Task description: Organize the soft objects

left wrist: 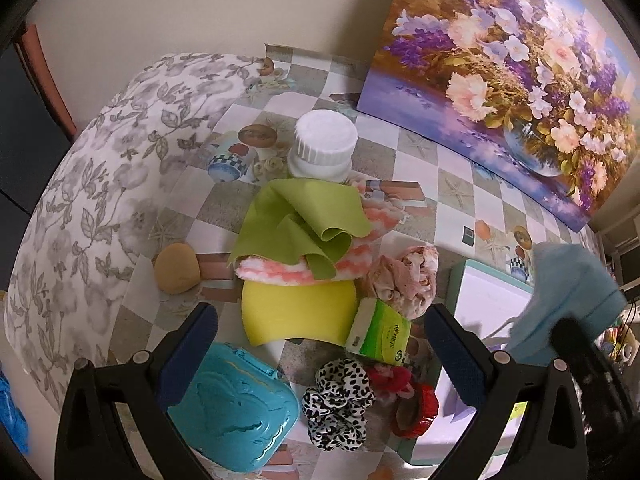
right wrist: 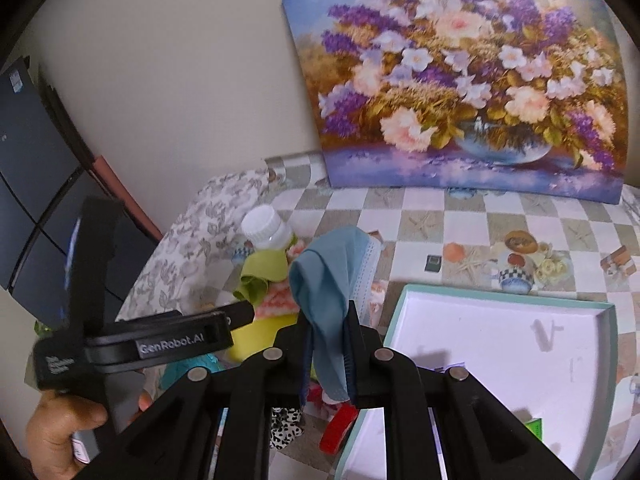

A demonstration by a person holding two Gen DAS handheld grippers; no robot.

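My right gripper (right wrist: pixel 330 316) is shut on a light blue face mask (right wrist: pixel 328 272), which hangs in the air left of the open white box with a teal rim (right wrist: pixel 404 292). The same mask (left wrist: pixel 568 292) shows blurred at the right of the left wrist view, above the box (left wrist: pixel 456 276). My left gripper (left wrist: pixel 320 314) is open and holds nothing. It hovers over a yellow sponge (left wrist: pixel 298 320). Behind the sponge lie a pink-white fluffy cloth (left wrist: pixel 288 272) and a green cloth (left wrist: pixel 296 216). A crumpled pink cloth (left wrist: pixel 404 280), a leopard scrunchie (left wrist: pixel 338 404) and a red scrunchie (left wrist: pixel 390 378) are nearby.
A white-capped bottle (left wrist: pixel 324 144) stands behind the green cloth. A teal plastic case (left wrist: pixel 236 404), a green tissue pack (left wrist: pixel 378 330), a red band (left wrist: pixel 416 412) and a tan round sponge (left wrist: pixel 176 268) lie around. A flower painting (left wrist: pixel 500 80) leans on the wall. A hand (right wrist: pixel 60 420) holds the left gripper.
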